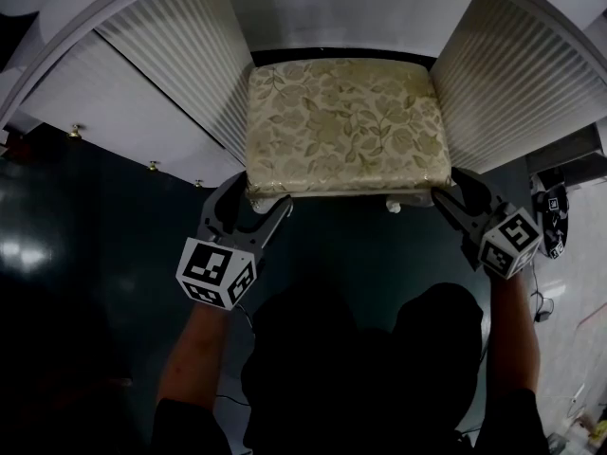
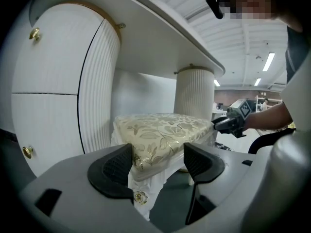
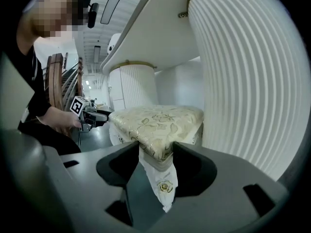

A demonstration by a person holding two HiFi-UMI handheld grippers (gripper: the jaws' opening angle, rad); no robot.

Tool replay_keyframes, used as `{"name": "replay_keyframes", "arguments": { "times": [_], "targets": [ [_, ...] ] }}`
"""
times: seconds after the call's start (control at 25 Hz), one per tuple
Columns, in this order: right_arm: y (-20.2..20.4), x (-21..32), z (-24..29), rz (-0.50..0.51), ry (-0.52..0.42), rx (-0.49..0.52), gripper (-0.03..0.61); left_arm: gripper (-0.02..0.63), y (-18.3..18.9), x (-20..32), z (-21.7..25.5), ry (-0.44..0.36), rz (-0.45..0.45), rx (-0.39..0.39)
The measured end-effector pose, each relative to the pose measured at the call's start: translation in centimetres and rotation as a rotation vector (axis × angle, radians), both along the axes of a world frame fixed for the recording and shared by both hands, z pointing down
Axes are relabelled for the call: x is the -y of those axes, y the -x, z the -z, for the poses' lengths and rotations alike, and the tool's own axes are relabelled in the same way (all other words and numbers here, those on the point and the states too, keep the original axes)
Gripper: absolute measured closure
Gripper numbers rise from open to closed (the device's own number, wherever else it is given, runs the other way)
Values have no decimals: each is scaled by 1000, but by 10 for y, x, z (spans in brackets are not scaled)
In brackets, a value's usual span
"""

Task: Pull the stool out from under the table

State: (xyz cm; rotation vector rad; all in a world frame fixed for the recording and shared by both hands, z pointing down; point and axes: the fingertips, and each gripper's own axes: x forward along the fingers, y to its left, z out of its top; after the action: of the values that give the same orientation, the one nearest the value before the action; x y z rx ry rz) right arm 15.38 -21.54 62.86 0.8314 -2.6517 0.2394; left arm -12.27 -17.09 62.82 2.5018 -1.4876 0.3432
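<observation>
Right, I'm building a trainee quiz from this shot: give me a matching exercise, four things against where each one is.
Things:
1. stool
2. left gripper
3. right gripper
4. knobs

Places:
A. clamped on the stool's near right corner
B. on the white drawer fronts at the left
C. between the ribbed pedestals of the table
D. clamped on the stool's near left corner

Pairs: 1-C, 2-D, 3-A, 4-B
</observation>
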Motion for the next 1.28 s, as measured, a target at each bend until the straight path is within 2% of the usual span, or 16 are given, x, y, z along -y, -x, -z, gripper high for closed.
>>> {"name": "replay_keyframes", "arguments": {
  "times": [0.24,0.52,0.76,1.0,1.12,1.2,1.28],
  "targets": [
    [-4,10,2,-13,7,38,373,293,-4,-3,3,25,-2,-55],
    [2,3,3,-91,18,59,373,303,5,-4,8,34,-68,-61],
    [-2,3,3,31,104,53,377,310,4,2,10,66,25,-76],
    [-3,-4,6,123,166,8,390,310,11,4,11,104,-14,-126],
    [-4,-4,10,150,153,-31,393,308,13,7,12,114,-39,-120],
    [-5,5,23,128,145,18,392,302,15,11,25,97,-60,-165],
    [-8,22,38,85,162,122,378,301,19,21,42,75,-89,-234]
  ]
}}
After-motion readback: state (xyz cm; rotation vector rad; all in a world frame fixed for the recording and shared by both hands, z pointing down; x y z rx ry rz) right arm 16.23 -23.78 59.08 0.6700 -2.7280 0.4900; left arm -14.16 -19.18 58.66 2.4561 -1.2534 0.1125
